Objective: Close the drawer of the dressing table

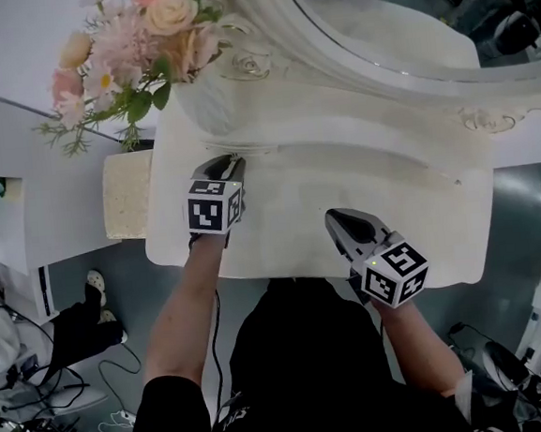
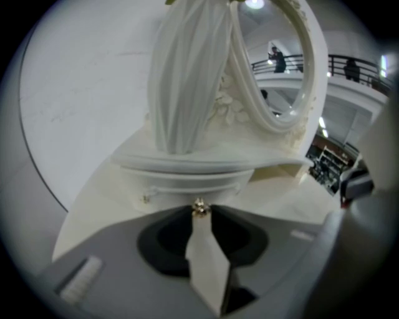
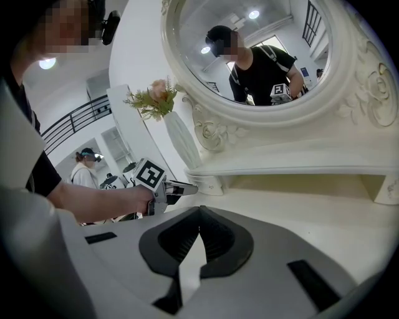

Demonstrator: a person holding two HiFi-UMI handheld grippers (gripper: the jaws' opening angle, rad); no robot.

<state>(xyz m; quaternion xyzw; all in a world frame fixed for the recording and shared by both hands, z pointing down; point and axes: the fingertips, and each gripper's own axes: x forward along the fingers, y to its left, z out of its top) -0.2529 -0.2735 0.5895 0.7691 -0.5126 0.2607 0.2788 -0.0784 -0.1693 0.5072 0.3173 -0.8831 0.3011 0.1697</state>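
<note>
The white dressing table (image 1: 412, 217) carries a small curved drawer (image 2: 187, 185) under the ledge that bears the vase. A little gold knob (image 2: 199, 208) sits at the middle of the drawer front. My left gripper (image 1: 231, 159) points at that drawer, and in the left gripper view its jaws (image 2: 199, 213) are shut on the gold knob. The drawer front lies close under the ledge; how far it stands out I cannot tell. My right gripper (image 1: 332, 216) hovers over the tabletop at the right, jaws shut (image 3: 199, 210) with nothing between them. The right gripper view shows the left gripper (image 3: 189, 187) at the drawer.
A white ribbed vase (image 2: 187, 75) with pink flowers (image 1: 133, 44) stands above the drawer. An oval mirror (image 3: 255, 56) in an ornate frame rises behind the tabletop. A cream box (image 1: 123, 195) stands left of the table, and cables (image 1: 106, 375) lie on the floor.
</note>
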